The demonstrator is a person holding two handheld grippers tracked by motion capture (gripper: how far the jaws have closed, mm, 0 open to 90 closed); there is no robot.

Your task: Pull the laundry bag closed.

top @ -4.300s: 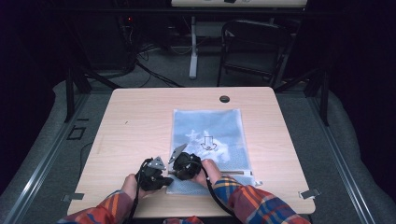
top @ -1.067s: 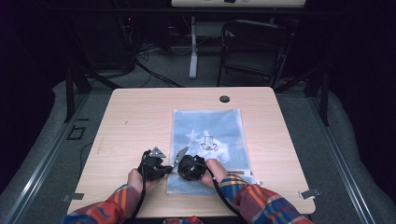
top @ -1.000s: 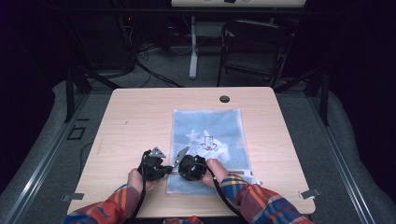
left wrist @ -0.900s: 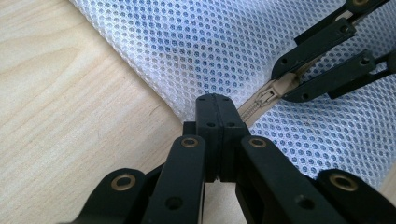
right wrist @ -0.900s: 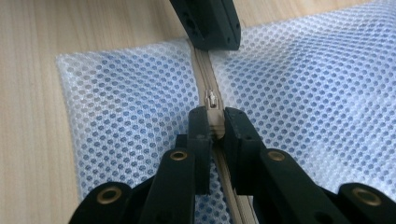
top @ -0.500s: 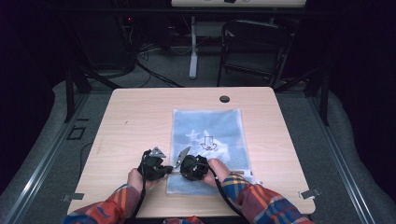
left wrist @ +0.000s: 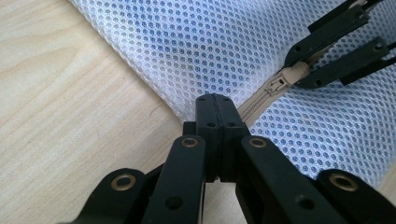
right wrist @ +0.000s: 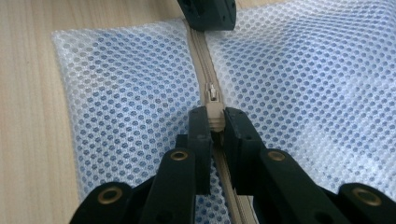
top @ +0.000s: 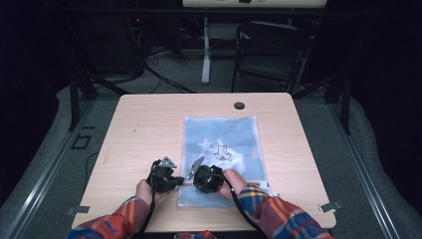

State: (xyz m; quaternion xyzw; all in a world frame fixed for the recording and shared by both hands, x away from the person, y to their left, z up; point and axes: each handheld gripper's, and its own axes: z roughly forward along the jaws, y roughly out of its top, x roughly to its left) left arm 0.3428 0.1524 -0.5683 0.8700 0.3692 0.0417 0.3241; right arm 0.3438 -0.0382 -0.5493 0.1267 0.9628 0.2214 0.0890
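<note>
A white mesh bag (top: 221, 152) lies flat on the table (top: 144, 124), toward its right half. At the bag's near-left edge, the left gripper (left wrist: 217, 105) is clamped on the zipper's end. Just beside it, the right gripper (right wrist: 216, 120) pinches the beige zipper pull (right wrist: 215, 113).

A pale mesh bag (top: 222, 149) is lying flat on the wooden bench (top: 144, 124). The left gripper (top: 175, 178) and right gripper (top: 196, 179) are meeting at its near left edge, both hands in plaid sleeves (top: 278, 214).

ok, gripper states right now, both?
Left gripper: closed on the end of the mesh bag at its zip.
Right gripper: closed on the zip pull.
</note>
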